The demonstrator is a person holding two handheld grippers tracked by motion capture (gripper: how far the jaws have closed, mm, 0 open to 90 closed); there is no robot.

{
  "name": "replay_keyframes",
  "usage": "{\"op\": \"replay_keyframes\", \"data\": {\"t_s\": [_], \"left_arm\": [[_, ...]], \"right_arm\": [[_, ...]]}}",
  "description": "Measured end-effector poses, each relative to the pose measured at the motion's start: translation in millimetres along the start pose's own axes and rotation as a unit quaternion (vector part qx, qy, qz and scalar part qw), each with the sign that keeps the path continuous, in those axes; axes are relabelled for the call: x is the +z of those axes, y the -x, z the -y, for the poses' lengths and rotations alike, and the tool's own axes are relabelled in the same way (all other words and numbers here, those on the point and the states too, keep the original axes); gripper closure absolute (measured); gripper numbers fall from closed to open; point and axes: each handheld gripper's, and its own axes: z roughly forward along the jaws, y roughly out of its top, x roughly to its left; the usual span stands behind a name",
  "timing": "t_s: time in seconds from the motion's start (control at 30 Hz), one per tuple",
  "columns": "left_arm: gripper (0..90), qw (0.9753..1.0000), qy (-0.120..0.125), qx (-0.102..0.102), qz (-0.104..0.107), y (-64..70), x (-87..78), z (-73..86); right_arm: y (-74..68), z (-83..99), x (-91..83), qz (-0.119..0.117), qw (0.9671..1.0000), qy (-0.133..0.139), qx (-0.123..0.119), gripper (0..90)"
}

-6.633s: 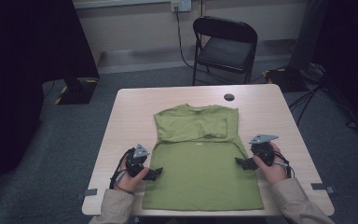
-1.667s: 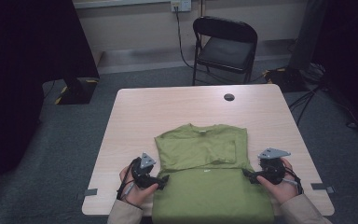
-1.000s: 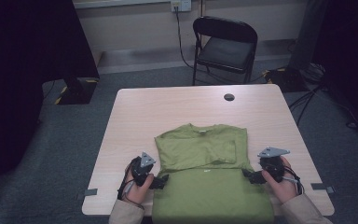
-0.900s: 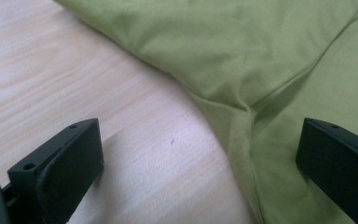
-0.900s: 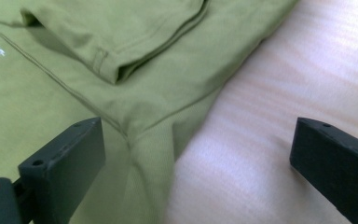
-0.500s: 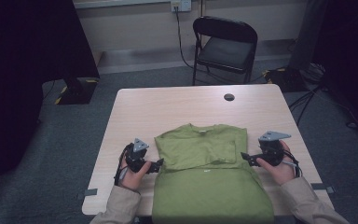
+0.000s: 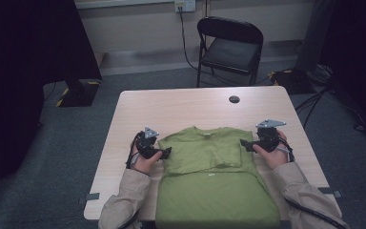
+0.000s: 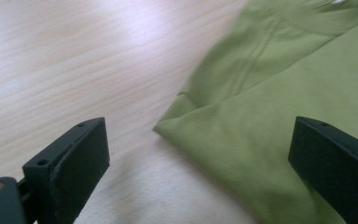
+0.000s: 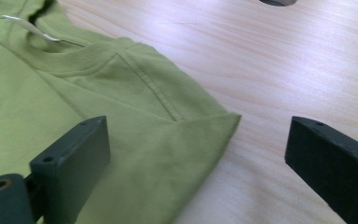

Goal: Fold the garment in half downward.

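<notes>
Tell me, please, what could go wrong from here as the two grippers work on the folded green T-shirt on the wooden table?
1. Both the left gripper and the right gripper stand open at a folded corner of the green cotton T-shirt; closing may catch just the top layer, so the fold could come apart.
2. The shirt's lower part hangs over the near edge of the pale wooden table; an uneven pull might skew it or let it slide off.

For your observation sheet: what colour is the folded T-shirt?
Plain olive green T-shirt, no pattern; clearest in the high view.
</notes>
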Motion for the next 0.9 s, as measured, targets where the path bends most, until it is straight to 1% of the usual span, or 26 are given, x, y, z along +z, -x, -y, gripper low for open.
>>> {"op": "replay_keyframes", "data": {"t_s": [0.03, 0.07, 0.13, 0.23, 0.27, 0.37, 0.4, 0.5, 0.57, 0.63, 0.7, 0.77, 0.8, 0.87, 0.9], "left_arm": [[4.6, 1.0, -0.002, 0.0, -0.002, -1.1, 1.9, 0.3], [4.6, 1.0, -0.002, -0.008, -0.003, -1.6, 4.2, 0.9], [4.6, 0.9999, -0.006, -0.011, -0.007, -2.3, 7.1, 1.7], [2.8, 0.9997, -0.005, -0.022, -0.007, -3.4, 10.8, 1.7], [2.1, 0.9997, -0.007, -0.024, -0.007, -3.6, 11.1, 1.5], [2.1, 0.9993, -0.01, -0.036, 0.0, -4.9, 12.5, 2.3], [2.4, 0.9992, -0.01, -0.039, 0.001, -5.2, 12.6, 2.4], [2.8, 0.9993, -0.01, -0.037, 0.002, -5.0, 12.5, 2.5], [2.8, 0.9992, -0.011, -0.037, 0.003, -5.1, 12.5, 2.5], [2.4, 0.9992, -0.011, -0.037, 0.007, -5.0, 12.6, 2.6], [2.1, 0.9994, -0.012, -0.026, 0.02, -4.6, 12.1, 2.8], [2.1, 0.9994, -0.012, -0.015, 0.029, -3.1, 11.5, 3.4], [3.2, 0.9994, -0.008, -0.012, 0.032, -2.5, 10.6, 3.8], [12.9, 0.9993, 0.002, -0.014, 0.036, -2.7, 8.8, 4.4], [16.8, 0.9992, 0.005, -0.017, 0.035, -2.7, 8.6, 4.4]], "right_arm": [[1.0, 0.4, 1.1, 0.001, 1.0, -0.001, 0.002, 5.5], [2.3, 0.9, 2.8, 0.002, 1.0, 0.0, 0.005, 5.4], [3.9, 2.2, 5.1, 0.005, 1.0, -0.002, 0.005, 5.9], [5.2, 3.1, 7.5, 0.008, 1.0, 0.0, 0.006, 7.5], [5.6, 3.2, 8.7, 0.008, 1.0, -0.004, 0.004, 7.9], [5.5, 4.5, 10.4, 0.007, 1.0, -0.005, -0.001, 9.5], [5.5, 5.3, 11.1, 0.009, 0.9999, -0.009, -0.002, 9.4], [5.1, 5.3, 10.9, 0.009, 0.9999, -0.007, -0.004, 11.1], [4.3, 5.2, 11.9, 0.011, 0.9998, -0.017, -0.007, 11.5], [2.2, 4.7, 13.6, 0.01, 0.9995, -0.024, -0.019, 13.3], [0.4, 3.9, 15.4, 0.008, 0.9992, -0.031, -0.026, 14.1], [0.7, 3.6, 15.9, 0.004, 0.9993, -0.034, -0.017, 14.4], [1.3, 3.7, 16.1, 0.0, 0.9993, -0.035, -0.013, 15.3], [3.1, 3.7, 16.4, -0.013, 0.9992, -0.039, 0.0, 17.5], [3.4, 3.7, 16.3, -0.014, 0.9992, -0.039, 0.001, 17.8]]}}
